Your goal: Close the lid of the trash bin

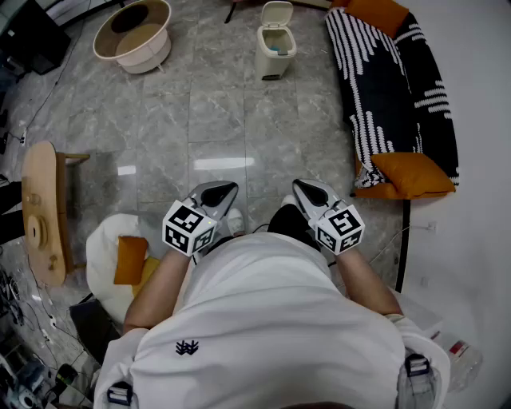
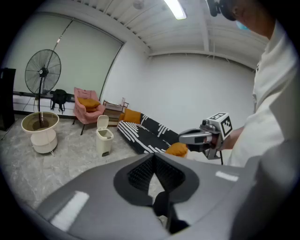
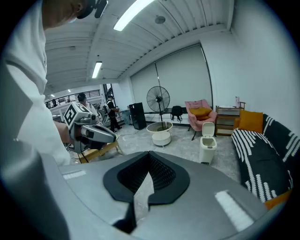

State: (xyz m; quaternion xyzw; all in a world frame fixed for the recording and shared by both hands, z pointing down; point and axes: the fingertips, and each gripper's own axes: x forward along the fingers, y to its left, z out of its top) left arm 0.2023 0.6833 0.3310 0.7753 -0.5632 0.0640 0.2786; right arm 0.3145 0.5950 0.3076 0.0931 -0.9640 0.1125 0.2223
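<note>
The cream trash bin (image 1: 275, 49) stands on the grey tiled floor far ahead, with its lid (image 1: 277, 13) tipped up and open. It shows small in the left gripper view (image 2: 104, 138) and in the right gripper view (image 3: 206, 149), lid raised in both. My left gripper (image 1: 226, 189) and right gripper (image 1: 304, 189) are held side by side close to my body, well short of the bin. Both have their jaws together with nothing between them. The left gripper's own view (image 2: 154, 163) and the right gripper's own view (image 3: 149, 168) show only floor beyond the dark pads.
A sofa with a black-and-white striped throw (image 1: 391, 88) and orange cushions (image 1: 411, 173) runs along the right. A round beige tub (image 1: 134, 36) sits far left of the bin. A wooden stool (image 1: 41, 212) and a white beanbag (image 1: 108, 264) are at my left.
</note>
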